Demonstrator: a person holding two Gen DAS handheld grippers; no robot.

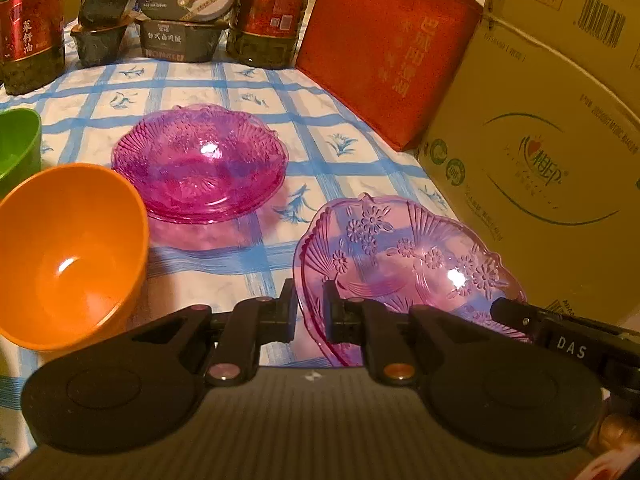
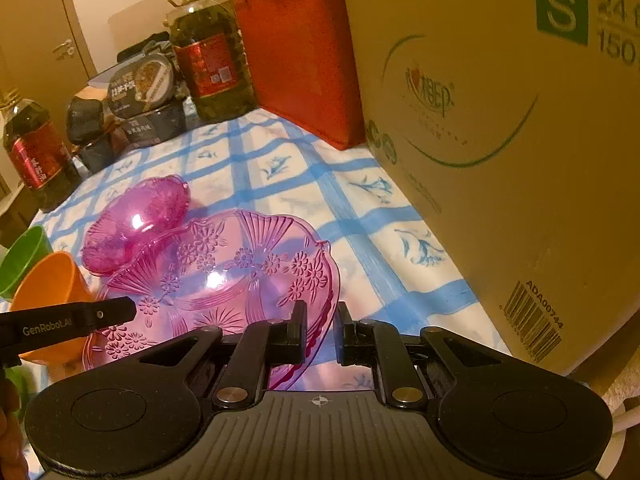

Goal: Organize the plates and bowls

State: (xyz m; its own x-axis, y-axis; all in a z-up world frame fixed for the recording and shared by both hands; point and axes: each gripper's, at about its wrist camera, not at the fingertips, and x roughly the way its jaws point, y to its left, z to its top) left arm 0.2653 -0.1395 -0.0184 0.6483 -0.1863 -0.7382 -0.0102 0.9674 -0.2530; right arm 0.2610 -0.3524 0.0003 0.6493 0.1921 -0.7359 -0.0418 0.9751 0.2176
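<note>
Currently both claws grip one pink plate (image 1: 404, 264): left claw (image 1: 310, 308) pinched shut on its left rim, right claw (image 2: 322, 330) pinched shut on its right rim, each with one finger inside and one outside the edge. Plate is clear pink plastic, scalloped rim, moulded flowers and fan ribs, light glinting off the centre; blue check cloth (image 1: 256, 80) shows through it. Plate sits tilted between the claws, near right part of the bench, close to the carton (image 1: 552, 132).

Stack of darker pink plates (image 1: 200, 160) lies on the cloth, farther and left of the held plate; same scalloped, ribbed pattern, nothing in the top one. Orange bowl (image 1: 68, 256) near left, empty, tilted. Green bowl (image 1: 18, 140) just beyond it, partly cut off by the frame edge.

Far edge: oil bottles (image 1: 272, 8), stacked meal tubs (image 1: 184, 16), red bag (image 1: 384, 48).
</note>
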